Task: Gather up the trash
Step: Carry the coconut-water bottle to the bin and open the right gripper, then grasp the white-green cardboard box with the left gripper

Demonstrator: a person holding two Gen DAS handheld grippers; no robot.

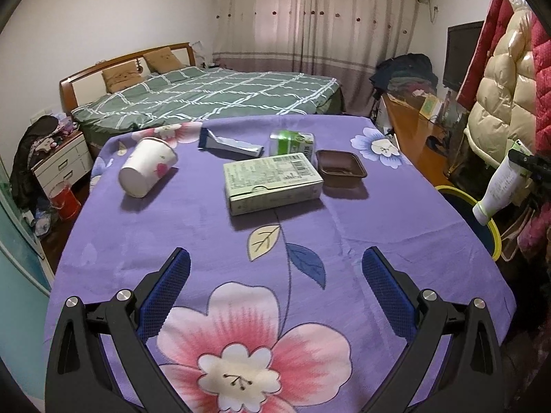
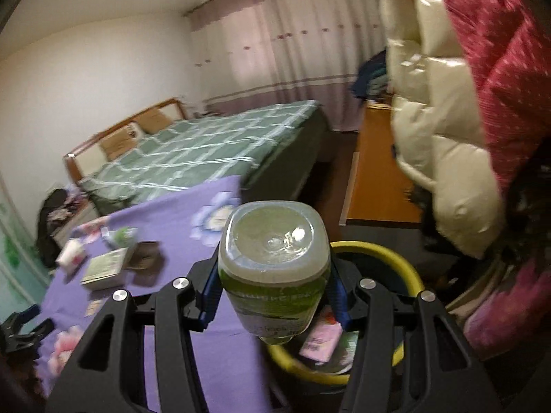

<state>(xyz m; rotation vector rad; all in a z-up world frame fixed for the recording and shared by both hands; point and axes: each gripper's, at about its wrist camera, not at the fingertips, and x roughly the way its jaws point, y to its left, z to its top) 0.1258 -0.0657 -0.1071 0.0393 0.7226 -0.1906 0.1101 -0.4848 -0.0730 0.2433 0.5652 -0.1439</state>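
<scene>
A right gripper pinches a plastic bottle between its blue pads, base toward the camera, above a yellow-rimmed bin that stands on the floor beside the table. Pink packaging already lies inside the bin. From the left wrist view the same bottle hangs cap-down off the table's right edge, over the bin's rim.

The left gripper hovers with its jaws spread wide and nothing between them, above the purple floral tablecloth.

More trash lies on the cloth. A paper cup rests on its side toward the left. A flat green box sits mid-table, its right end just beside a brown plastic tray. Behind the box lie a blue-and-silver wrapper and a green-and-white carton.

Beyond the table stands a bed with a green checked cover, and curtains close off the far wall. Puffy coats hang on the right.
</scene>
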